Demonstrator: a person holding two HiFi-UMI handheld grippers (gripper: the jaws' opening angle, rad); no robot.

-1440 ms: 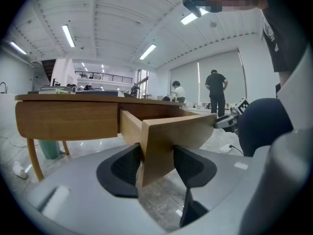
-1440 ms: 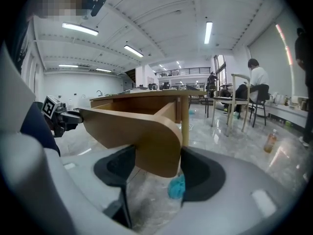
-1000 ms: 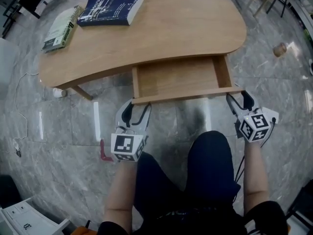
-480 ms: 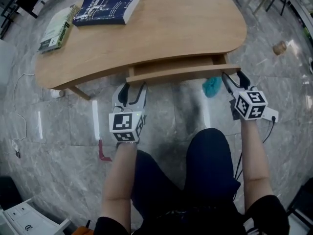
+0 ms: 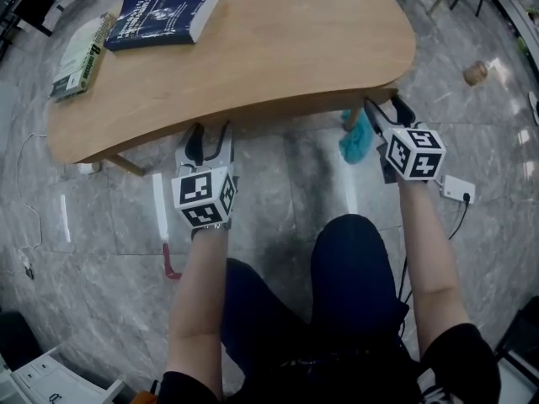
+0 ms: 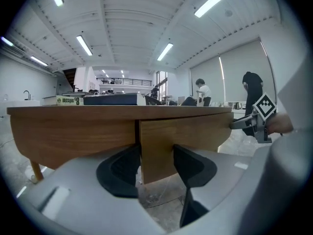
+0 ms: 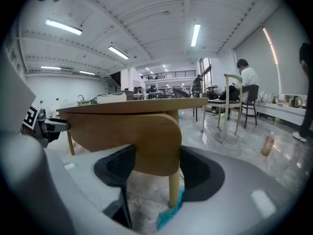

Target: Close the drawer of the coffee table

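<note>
Drawer (image 6: 186,131): wholly hidden beneath the coffee table (image 5: 278,49) top in the head view. Only its front panel shows, in the gripper views.
Drawer interior: not visible.
Left gripper (image 5: 210,135): tips pass under the table's near edge in the head view. Contact with the panel cannot be told.
Right gripper (image 5: 385,109): tips meet the table's near right corner. Contact cannot be told.
Teal object (image 5: 355,140): below the table's near right corner, partly covered by the table edge and the right gripper. Kind not determinable.
Table's far edge: cut off by the picture's top.
Blue book (image 5: 164,11), green book (image 5: 80,50): on the table's far left, print too small to read.
White unit (image 5: 50,385): well off the table's near left, cut by the bottom edge.
</note>
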